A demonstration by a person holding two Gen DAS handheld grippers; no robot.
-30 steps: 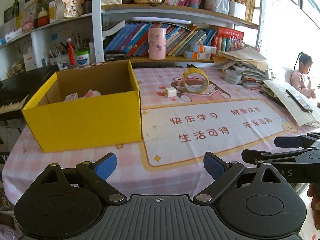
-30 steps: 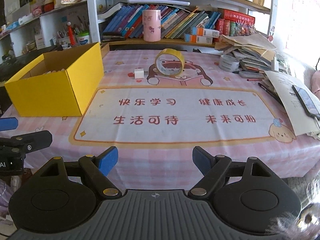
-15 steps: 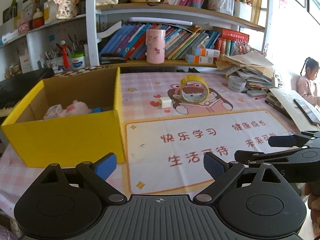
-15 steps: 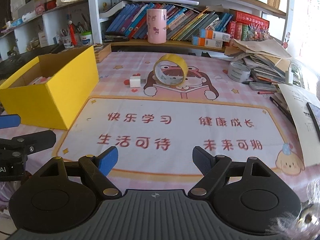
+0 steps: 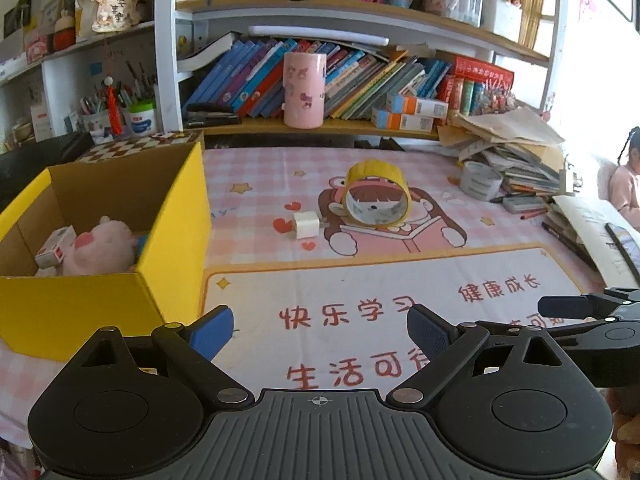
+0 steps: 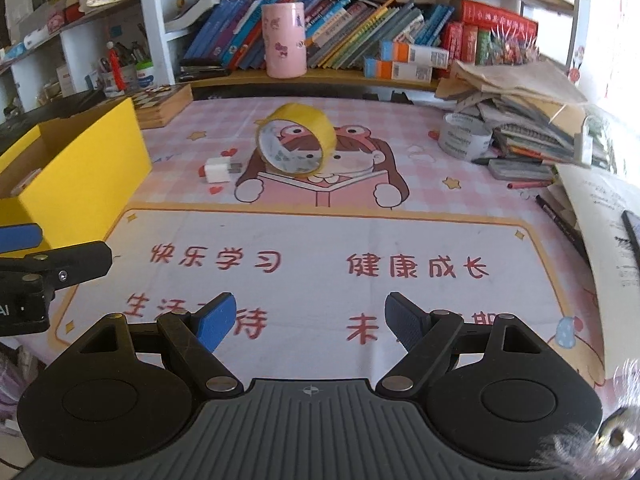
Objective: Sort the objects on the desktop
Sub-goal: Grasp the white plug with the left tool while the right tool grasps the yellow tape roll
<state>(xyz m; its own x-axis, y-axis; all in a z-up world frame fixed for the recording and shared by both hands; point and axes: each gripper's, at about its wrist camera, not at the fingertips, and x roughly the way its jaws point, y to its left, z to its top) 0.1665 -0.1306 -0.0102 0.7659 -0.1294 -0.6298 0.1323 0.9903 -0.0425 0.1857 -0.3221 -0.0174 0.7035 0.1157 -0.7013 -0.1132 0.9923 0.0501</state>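
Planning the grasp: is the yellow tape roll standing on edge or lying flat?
On edge: the yellow tape roll stands on its rim, and its hole shows the mat's cartoon print.

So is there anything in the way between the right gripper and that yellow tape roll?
Nothing visible. Only bare printed mat lies between the open right gripper and the tape roll. The white charger sits off to the roll's left.

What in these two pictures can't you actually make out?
- Yellow box contents: in the left wrist view its front wall hides what lies beneath the pink plush; in the right wrist view almost all.
- Paper pile: titles too small.
- Phone: cut by the right wrist view's edge.
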